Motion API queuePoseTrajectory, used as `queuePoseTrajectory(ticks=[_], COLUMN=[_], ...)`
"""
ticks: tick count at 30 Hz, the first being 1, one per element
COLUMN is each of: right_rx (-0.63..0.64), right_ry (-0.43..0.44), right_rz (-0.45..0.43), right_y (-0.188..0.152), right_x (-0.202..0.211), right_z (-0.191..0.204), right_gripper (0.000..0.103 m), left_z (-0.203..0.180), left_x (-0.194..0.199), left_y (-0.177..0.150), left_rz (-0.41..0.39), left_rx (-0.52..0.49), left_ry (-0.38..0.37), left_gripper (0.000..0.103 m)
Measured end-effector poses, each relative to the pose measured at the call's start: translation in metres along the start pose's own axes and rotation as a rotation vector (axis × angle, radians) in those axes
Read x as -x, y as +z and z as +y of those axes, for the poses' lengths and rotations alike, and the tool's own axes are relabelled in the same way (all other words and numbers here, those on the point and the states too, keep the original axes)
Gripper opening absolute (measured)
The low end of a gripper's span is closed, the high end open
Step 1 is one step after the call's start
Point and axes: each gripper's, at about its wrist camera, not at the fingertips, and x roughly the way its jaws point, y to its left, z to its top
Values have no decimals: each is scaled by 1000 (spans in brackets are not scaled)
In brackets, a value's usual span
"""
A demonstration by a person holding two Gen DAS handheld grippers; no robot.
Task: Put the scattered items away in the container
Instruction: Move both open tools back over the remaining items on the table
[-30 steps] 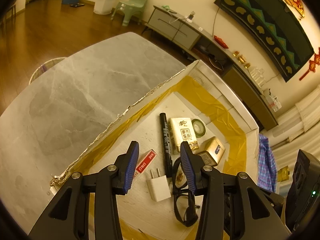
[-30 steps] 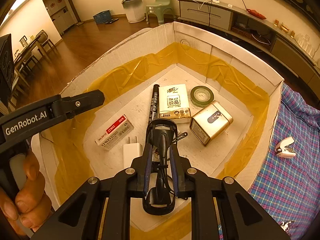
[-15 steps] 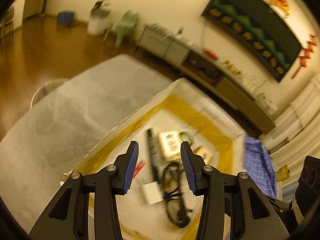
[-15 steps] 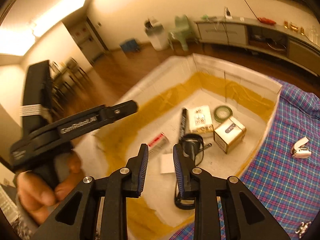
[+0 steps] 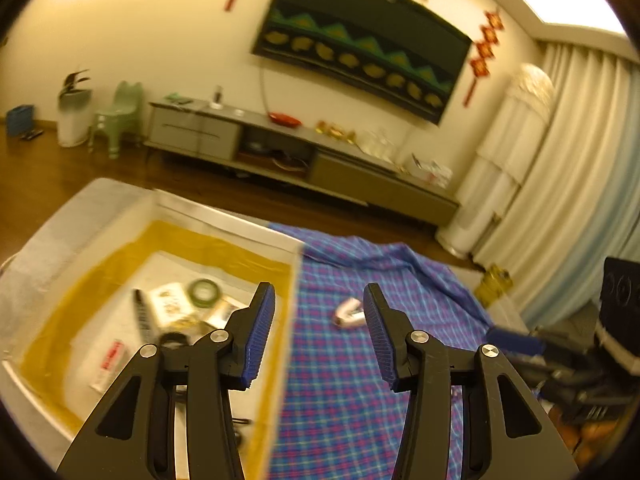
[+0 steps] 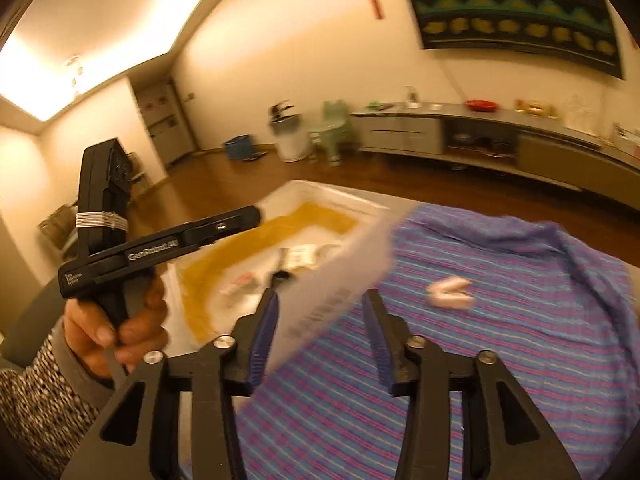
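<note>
Left wrist view: the left gripper hangs spread and empty, aimed at a small white item lying on the plaid cloth, just beside the box; right gripper likewise spread.

Warm yellow light from glowing recessed ceiling panels fills both fisheye views, whose edges curve into dark vignettes, with motion blur smearing everything.
</note>
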Motion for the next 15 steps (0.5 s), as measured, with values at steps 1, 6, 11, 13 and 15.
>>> queuePoseTrajectory(ticks=[1,6,11,13,15], right_rx=[-19,-97,-93,-70,-25], right_ry=[-15,-106,-182,-183,-181], right_rz=[-2,64,166,214,254], right_y=[-4,-39,-75,-83,-86], right_x=[7,15,-6,-15,-28], right_z=[-12,-76,-120,-132,-136], right_gripper=[52,56,60,60,61], left_z=[-8,-49,-75,-79,-81], left_x=[-7,-48,-105,-128,-151], left_y=[-1,-15,-33,-36,-38], left_rz=[16,101,177,200,216], left_rx=[-14,-97,-135,-142,-140], left_ry=[-8,-11,31,53,78], left_gripper=[50,52,52,52,52])
